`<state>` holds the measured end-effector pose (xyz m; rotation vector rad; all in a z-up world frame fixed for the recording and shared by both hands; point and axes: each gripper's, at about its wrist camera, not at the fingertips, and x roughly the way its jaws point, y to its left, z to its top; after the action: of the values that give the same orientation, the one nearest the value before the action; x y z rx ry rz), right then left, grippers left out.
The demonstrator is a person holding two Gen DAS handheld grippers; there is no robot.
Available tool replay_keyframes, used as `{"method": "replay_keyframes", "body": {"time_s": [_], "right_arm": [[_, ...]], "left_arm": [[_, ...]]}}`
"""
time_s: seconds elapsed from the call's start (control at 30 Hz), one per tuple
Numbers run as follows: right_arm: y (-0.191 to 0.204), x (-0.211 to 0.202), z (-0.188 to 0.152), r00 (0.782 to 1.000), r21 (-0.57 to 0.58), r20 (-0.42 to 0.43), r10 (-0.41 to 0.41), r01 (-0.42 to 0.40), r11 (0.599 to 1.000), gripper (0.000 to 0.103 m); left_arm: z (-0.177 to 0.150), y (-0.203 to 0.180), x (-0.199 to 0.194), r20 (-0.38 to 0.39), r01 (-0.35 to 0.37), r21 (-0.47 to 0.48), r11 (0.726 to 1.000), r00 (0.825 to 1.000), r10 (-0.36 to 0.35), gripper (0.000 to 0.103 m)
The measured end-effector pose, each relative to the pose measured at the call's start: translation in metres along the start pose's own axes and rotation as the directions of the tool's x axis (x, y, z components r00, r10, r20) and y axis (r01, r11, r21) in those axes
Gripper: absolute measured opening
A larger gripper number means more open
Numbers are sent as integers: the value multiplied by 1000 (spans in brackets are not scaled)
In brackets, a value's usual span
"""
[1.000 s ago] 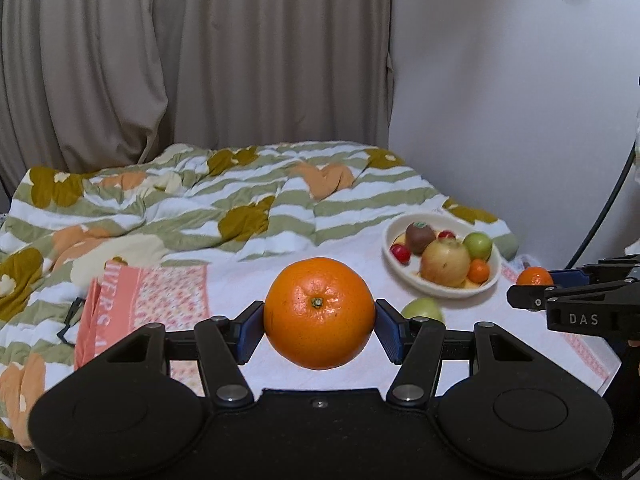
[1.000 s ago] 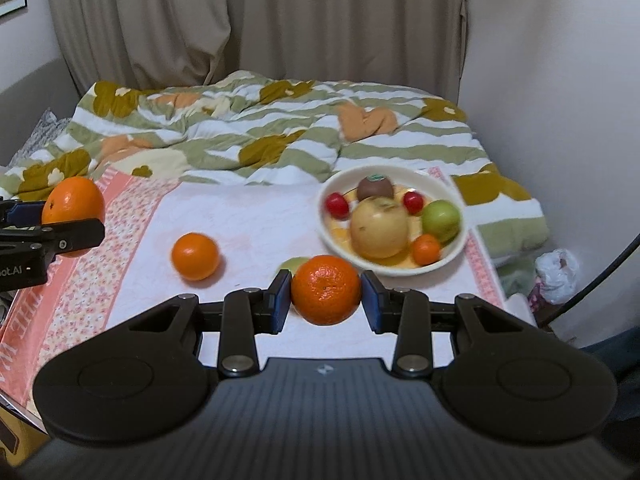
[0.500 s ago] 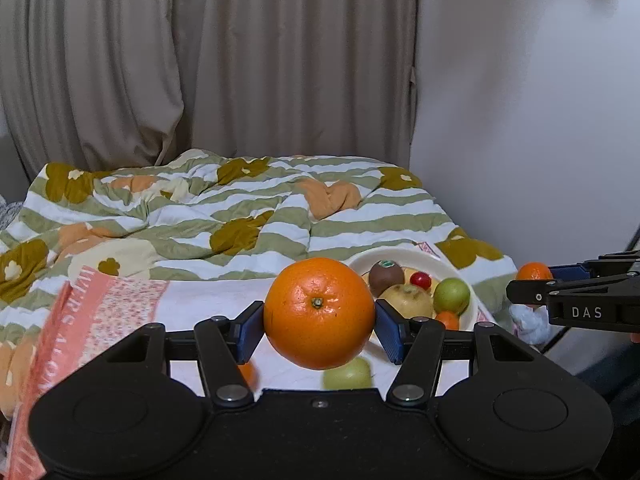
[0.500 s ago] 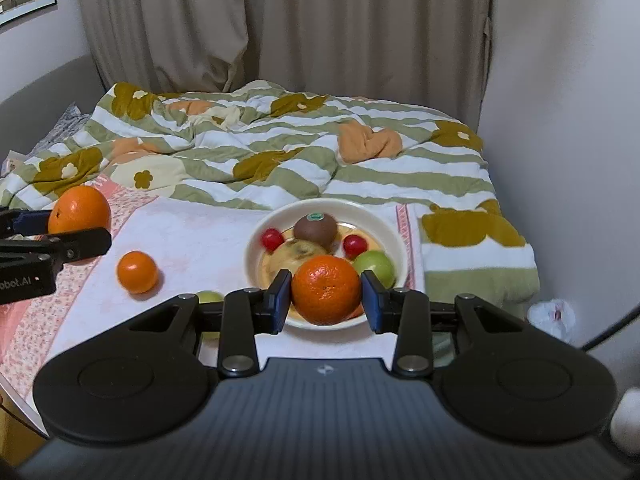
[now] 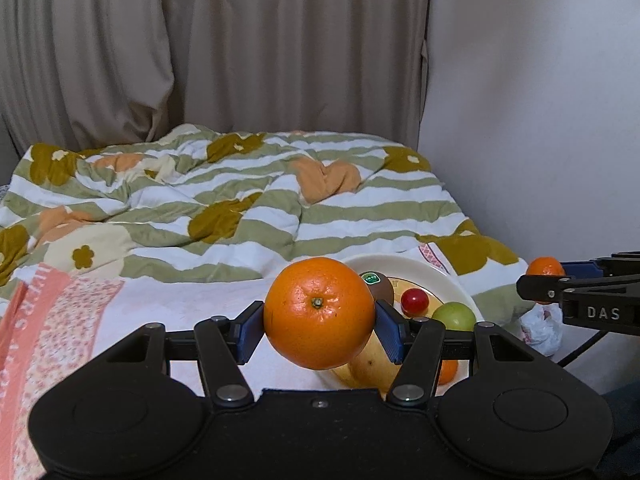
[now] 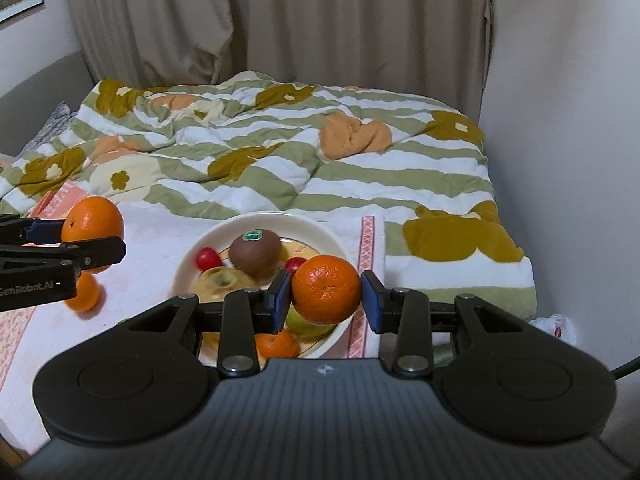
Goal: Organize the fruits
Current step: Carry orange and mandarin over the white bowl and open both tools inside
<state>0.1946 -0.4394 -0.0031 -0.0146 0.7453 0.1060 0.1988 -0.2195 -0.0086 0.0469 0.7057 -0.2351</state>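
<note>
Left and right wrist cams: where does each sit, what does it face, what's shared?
Left wrist: on the left gripper, facing bed and curtain; jaws shut on a big orange; right gripper at right edge.
Right wrist: on the right gripper, facing the plate; jaws shut on a small orange; left gripper at left edge.
Shared: plate, kiwi, quilt, both oranges.

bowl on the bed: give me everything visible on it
The bowl is a shallow, round, cream dish, glossy like ceramic, with a yellowish pattern inside. It sits upright on a white towel with a pink patterned border, on the bed. In it: a brown kiwi with a green sticker, two small red fruits, a yellow apple-like fruit, a green one and a small orange one. The held fruits and grippers hide its near side.
</note>
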Motion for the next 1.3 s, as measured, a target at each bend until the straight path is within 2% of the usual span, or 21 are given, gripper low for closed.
{"method": "replay_keyframes", "body": {"time_s": [0.37, 0.77, 0.8, 0.87, 0.9, 0.97, 1.3], "right_arm": [[-16, 45, 7, 999, 53, -53, -13, 15, 998, 53], [-21, 68, 11, 996, 87, -84, -18, 25, 996, 53], [-20, 69, 11, 996, 87, -85, -17, 25, 996, 53], [-20, 70, 11, 996, 87, -85, -18, 25, 996, 53], [-20, 70, 12, 996, 87, -86, -17, 24, 996, 53], [-20, 71, 12, 996, 88, -86, -14, 21, 996, 53], [-4, 79, 19, 996, 48, -73, 46, -42, 998, 53]], "left_arm": [[8, -1, 77, -113, 31, 47, 998, 993, -25, 63], [7, -5, 113, -174, 39, 95, 995, 985, -22, 63], [7, -5, 114, -176, 38, 95, 995, 984, -21, 65], [8, -5, 110, -152, 41, 98, 994, 988, -25, 86], [9, -4, 106, -127, 37, 96, 995, 992, -25, 99], [11, -3, 97, -93, 31, 89, 996, 995, -23, 102], [5, 13, 53, -66, -2, 26, 1000, 998, 4, 102]]}}
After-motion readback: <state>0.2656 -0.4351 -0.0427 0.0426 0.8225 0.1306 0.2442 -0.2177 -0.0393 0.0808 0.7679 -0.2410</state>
